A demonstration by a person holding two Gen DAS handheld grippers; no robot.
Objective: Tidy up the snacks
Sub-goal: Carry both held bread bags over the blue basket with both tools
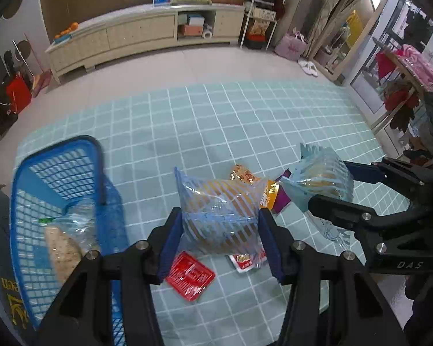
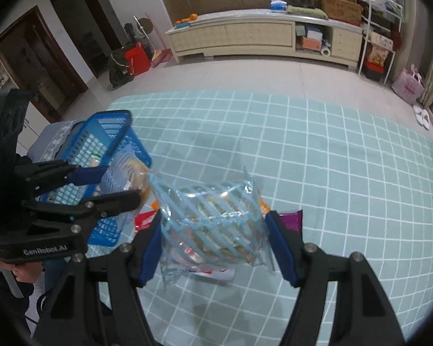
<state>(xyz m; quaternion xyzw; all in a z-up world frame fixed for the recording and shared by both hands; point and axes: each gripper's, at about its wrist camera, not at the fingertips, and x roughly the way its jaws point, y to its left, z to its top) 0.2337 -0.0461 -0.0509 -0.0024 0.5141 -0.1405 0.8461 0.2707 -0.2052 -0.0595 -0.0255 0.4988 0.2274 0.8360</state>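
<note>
I've got both hand-held grippers, left (image 1: 220, 227) & right (image 2: 216, 230), each clamped mid-body on a clear blue-striped plastic snack bag (image 1: 216, 216) (image 2: 213, 225); bags seem light, crinkly, slippery, contents prob crushable.

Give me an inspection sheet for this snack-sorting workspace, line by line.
Surface: teal grid-patterned cloth covering the table.
Job's things: blue basket on the left, one clear bag already inside; two blue-striped snack bags, one in each gripper; red packet, orange packet and purple packet loose on the cloth.
Clutter: nothing seen beyond the snacks.
Grippers: left gripper shut on striped bag; right gripper shut on second striped bag.
Cables: nothing seen.
Surroundings: long cream cabinet, white shelf rack, tiled floor.
</note>
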